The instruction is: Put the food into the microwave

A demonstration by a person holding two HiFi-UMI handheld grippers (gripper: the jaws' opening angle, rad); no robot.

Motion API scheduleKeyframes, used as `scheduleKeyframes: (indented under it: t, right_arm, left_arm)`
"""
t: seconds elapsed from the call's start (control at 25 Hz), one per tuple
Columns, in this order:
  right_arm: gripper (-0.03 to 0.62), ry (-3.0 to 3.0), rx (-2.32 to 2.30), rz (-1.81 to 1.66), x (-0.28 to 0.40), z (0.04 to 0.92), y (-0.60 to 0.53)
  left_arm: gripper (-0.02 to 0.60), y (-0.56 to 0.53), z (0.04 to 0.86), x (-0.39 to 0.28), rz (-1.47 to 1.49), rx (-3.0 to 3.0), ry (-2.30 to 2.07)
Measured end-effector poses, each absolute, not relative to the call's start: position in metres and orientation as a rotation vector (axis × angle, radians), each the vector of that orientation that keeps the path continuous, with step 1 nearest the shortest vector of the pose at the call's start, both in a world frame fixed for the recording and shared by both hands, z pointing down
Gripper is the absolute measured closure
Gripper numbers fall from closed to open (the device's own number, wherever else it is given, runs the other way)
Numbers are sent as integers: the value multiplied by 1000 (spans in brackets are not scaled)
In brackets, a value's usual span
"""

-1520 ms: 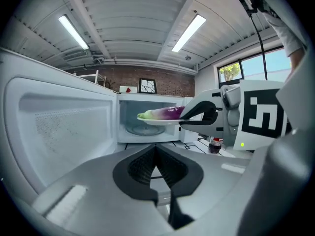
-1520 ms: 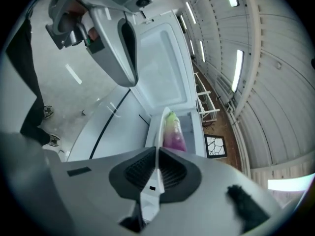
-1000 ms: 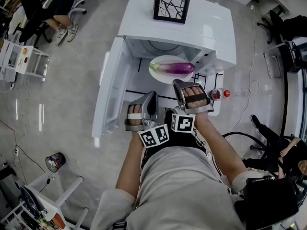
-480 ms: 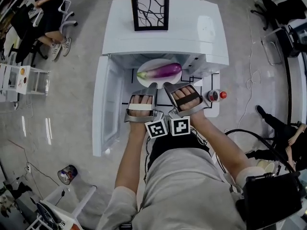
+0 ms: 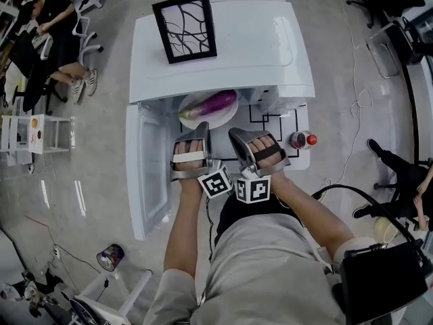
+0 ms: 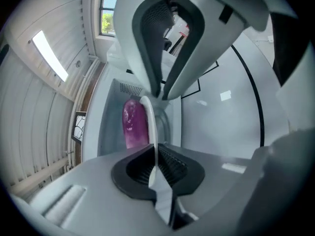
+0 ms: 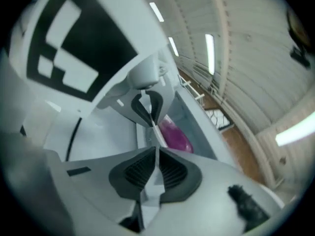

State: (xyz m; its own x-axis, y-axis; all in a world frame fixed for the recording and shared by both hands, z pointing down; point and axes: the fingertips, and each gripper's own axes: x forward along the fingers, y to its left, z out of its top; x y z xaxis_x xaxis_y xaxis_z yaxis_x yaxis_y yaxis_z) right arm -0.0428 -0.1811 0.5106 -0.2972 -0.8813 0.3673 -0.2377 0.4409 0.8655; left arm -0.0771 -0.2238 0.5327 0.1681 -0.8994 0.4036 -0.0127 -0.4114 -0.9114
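On the white plate [image 5: 201,122], one purple eggplant [image 5: 215,103], lying across it. Sitting right at the mouth of the microwave [image 5: 223,46], half tucked under its top edge, not yet deep inside.

Held by the plate only, not by the eggplant. Left gripper [image 6: 153,163] clamped on the left part of the near rim. Jaws just now closing in, with the thin rim between the pads and pressed by them. Right gripper [image 7: 156,168] just beside it, squeezed tight on the right part of the same rim. Eggplant just past both claw tips, on the far side, close but not touched.

Looks like the push-in step, with the food at the opening and the plate carried by two claws.

Next, most likely: slide the plate away, farther into the box. Keep it flat, to stop any rolling. Go slow and keep both claws even, to stop any tipping. Then let go, pull both claws back toward the near side, and swing the door [image 5: 145,175] shut from its open place at the left.

Farther out: a black picture frame [image 5: 184,28] standing on top of the microwave. At the right, a small bottle [image 5: 302,139] with a red cap, well apart from the plate.
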Motion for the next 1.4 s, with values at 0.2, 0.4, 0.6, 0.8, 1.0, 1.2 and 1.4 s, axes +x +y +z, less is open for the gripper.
scheduleKeyframes:
  t: [0.2, 0.4, 0.6, 0.8, 1.0, 1.2, 1.4]
  right_arm:
    - [571, -2307, 1209, -43, -35, 521, -163]
    - [571, -2355, 1273, 215, -20, 538, -158]
    - [571, -2337, 1323, 141, -11, 545, -171]
    - [573, -2358, 1327, 180, -12, 552, -186]
    - [574, -2367, 1323, 231, -11, 559, -194]
    - [574, -2354, 1341, 227, -7, 560, -204]
    - [574, -2369, 1341, 233, -5, 554, -216]
  left_arm:
    - [549, -242, 540, -75, -1378, -1599, 830]
    - [545, -258, 549, -72, -1408, -1580, 806]
    - [551, -274, 569, -68, -1441, -1588, 776]
    - [546, -290, 582, -69, -1491, -1589, 769]
    - [546, -305, 585, -66, -1492, -1585, 750]
    - [552, -321, 590, -64, -1489, -1564, 741]
    - [554, -330, 591, -60, -1491, -1601, 718]
